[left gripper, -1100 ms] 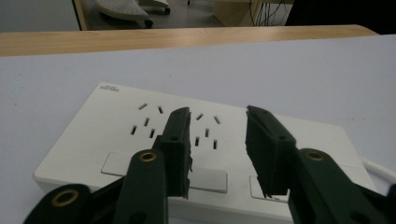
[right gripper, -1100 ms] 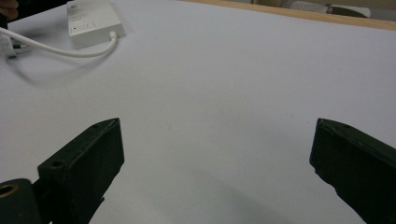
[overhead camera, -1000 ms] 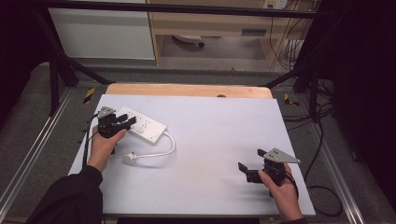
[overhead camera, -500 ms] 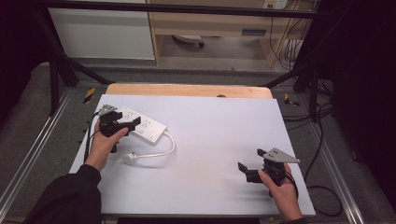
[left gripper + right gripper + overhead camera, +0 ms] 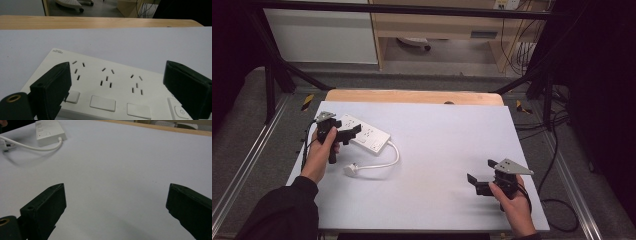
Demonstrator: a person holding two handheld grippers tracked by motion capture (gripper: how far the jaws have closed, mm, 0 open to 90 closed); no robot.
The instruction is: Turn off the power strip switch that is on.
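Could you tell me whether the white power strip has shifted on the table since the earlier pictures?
No. The power strip lies at the same spot and angle relative to the table's wooden far edge, under the open left hand-held gripper.

The left gripper (image 5: 346,136), jaws just opened wide, hovers over the white rectangular plastic power strip (image 5: 364,134) at ten o'clock; its white plug (image 5: 351,169) lies just below.
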